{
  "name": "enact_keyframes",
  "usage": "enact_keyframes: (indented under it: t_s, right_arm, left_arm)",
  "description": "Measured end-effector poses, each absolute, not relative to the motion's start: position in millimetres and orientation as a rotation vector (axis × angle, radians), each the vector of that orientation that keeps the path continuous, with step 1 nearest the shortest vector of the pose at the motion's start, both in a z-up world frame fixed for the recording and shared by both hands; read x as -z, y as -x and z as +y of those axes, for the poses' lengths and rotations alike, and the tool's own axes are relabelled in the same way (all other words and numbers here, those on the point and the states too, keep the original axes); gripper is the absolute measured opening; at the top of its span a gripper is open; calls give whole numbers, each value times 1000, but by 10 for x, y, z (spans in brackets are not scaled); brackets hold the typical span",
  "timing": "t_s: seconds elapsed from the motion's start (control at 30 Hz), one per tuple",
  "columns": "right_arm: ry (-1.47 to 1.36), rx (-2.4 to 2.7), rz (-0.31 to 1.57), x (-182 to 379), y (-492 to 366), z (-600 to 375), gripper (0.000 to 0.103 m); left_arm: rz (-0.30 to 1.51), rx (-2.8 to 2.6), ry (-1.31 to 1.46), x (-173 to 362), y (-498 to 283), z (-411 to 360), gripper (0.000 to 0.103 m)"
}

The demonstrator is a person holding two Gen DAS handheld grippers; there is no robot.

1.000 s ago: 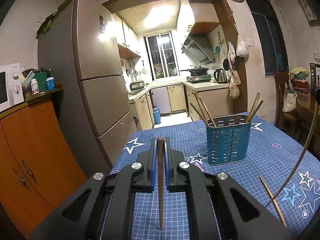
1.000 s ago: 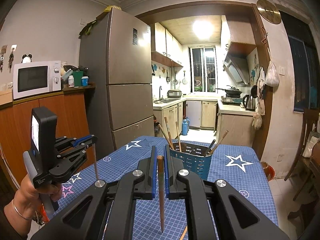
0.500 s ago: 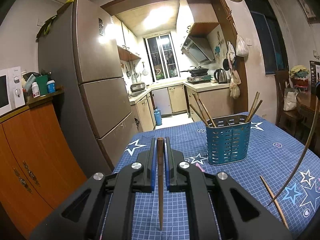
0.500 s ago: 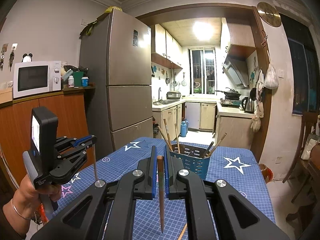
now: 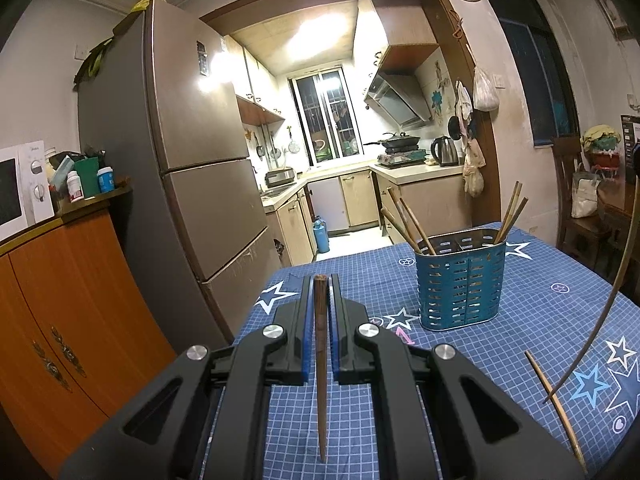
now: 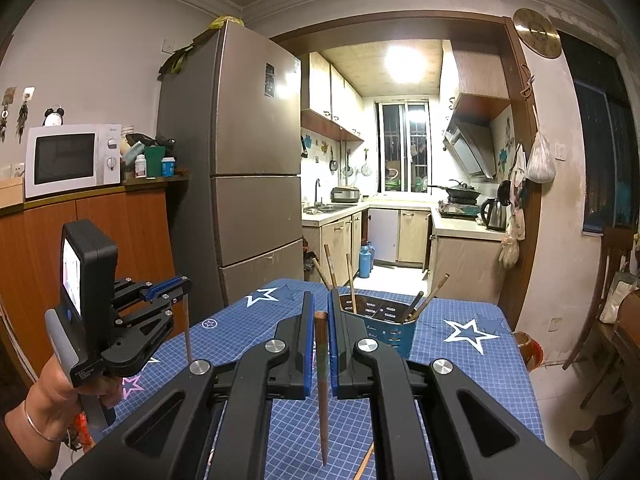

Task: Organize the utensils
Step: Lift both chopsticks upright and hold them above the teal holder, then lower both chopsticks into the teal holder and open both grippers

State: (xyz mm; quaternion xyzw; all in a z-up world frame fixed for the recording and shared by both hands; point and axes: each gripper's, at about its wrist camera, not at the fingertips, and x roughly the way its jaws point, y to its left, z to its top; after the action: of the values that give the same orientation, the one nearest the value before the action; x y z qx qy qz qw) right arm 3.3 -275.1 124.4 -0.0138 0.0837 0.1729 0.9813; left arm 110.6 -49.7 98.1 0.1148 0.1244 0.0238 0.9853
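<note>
- Tabletop (image 5: 520, 292): blue grid cloth with white and pale-blue stars.
- Holder (image 5: 460, 280): teal, slotted.
- Chopstick (image 5: 320, 360): dark brown.
- Fingers (image 5: 307, 320): black, blue pads.
- Cabinet (image 5: 72, 320): orange.

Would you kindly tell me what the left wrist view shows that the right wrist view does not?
Only the left wrist view: a loose chopstick lying whole on the tablecloth, and the other held chopstick as a thin curve at the right. Only the right wrist view: the left gripper from outside, in a hand. Both: the blue utensil holder and jaws shut on an upright chopstick.
</note>
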Motion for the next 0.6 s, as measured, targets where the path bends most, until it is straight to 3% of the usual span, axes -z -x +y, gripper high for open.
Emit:
enact_keyframes:
  t_s: [0.23, 0.6]
  right_arm:
    - [29, -337, 138, -1417, -139, -2772, 8]
    - [-23, -258, 70, -2020, -860, -3054, 8]
  left_arm:
    - [246, -11, -213, -1099, -1183, -587, 5]
    - [107, 287, -42, -1908, -1657, -907, 5]
